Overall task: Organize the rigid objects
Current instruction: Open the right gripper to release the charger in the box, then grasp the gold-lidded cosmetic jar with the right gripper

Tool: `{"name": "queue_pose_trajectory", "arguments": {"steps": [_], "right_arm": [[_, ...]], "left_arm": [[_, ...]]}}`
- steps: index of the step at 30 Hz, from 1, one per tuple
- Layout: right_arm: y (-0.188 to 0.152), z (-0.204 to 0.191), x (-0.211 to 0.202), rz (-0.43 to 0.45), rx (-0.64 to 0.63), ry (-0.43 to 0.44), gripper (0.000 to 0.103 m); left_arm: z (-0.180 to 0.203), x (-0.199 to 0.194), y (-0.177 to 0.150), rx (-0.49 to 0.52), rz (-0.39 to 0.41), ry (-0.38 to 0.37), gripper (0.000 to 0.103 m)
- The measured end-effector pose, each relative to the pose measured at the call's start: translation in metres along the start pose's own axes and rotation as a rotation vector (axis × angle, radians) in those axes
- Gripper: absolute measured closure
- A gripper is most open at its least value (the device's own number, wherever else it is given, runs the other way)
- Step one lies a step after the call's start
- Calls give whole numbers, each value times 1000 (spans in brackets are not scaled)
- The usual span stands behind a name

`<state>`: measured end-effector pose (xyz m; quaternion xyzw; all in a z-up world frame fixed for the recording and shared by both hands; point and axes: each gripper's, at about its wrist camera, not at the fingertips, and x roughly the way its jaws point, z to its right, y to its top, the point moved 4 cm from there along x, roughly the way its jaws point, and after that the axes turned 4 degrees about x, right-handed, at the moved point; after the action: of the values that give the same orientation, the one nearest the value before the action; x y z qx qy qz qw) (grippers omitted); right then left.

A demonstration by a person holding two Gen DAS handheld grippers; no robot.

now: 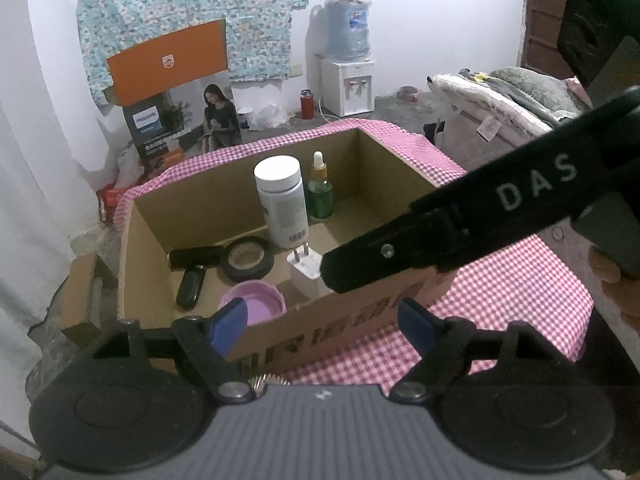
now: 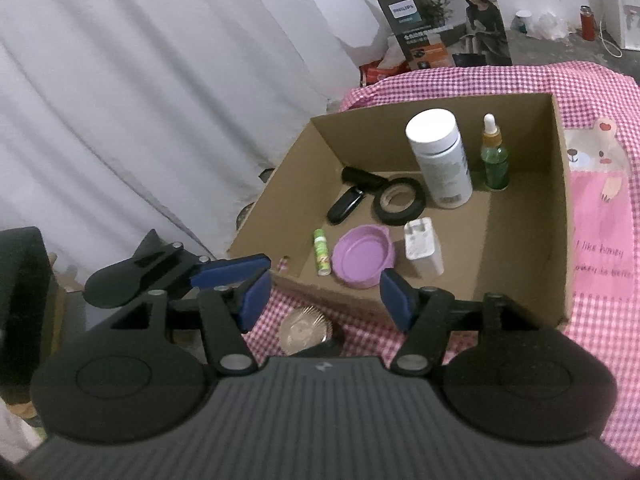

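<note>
Cardboard box (image 2: 520, 240) – green tube (image 2: 321, 252) at near wall, right wrist view only; both grippers (image 1: 320, 320) (image 2: 324, 296) agape, empty.

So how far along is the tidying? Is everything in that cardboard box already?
Mostly done, it seems. The cardboard box already holds a white bottle, a green dropper bottle, a tape roll, a charger plug, a purple lid, a small green tube and two dark items. Both the left gripper and right gripper are open and empty. A round metallic object sits outside on the checkered cloth, possibly left.
</note>
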<state>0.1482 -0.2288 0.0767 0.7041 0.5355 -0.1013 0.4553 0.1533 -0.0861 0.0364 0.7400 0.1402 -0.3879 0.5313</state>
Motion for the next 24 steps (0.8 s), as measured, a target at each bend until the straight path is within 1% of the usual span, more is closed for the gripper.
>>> {"name": "queue_pose_trajectory", "arguments": {"steps": [3,4,5,7,10,14,17,21,24], "right_arm": [[-12,-3,-4,12,9,2,41],[-17,-3,-4,16,15,5,41],[-23,-3,-5,20,24,9,40],[-34,-2,-4,26,40,13,38],[-52,2,2,33,73,14,38],[-70,7,19,44,128,22,37],[-78,13,37,44,177,20,37],[-81,15,64,24,232,50,37],[-78,16,81,6,243,45,38]], "left_arm": [[-2,-7,-14,-5,3,6,19],[-4,-9,-20,-11,4,11,15],[-6,-10,-27,-21,7,15,14],[-13,-13,-41,-40,9,18,14],[-22,-13,-63,-67,10,17,14],[-32,-1,-87,-96,-27,27,14],[-35,10,-96,-104,-32,16,14],[-37,27,-98,-98,-35,15,15],[-40,39,-98,-106,-46,5,20]]}}
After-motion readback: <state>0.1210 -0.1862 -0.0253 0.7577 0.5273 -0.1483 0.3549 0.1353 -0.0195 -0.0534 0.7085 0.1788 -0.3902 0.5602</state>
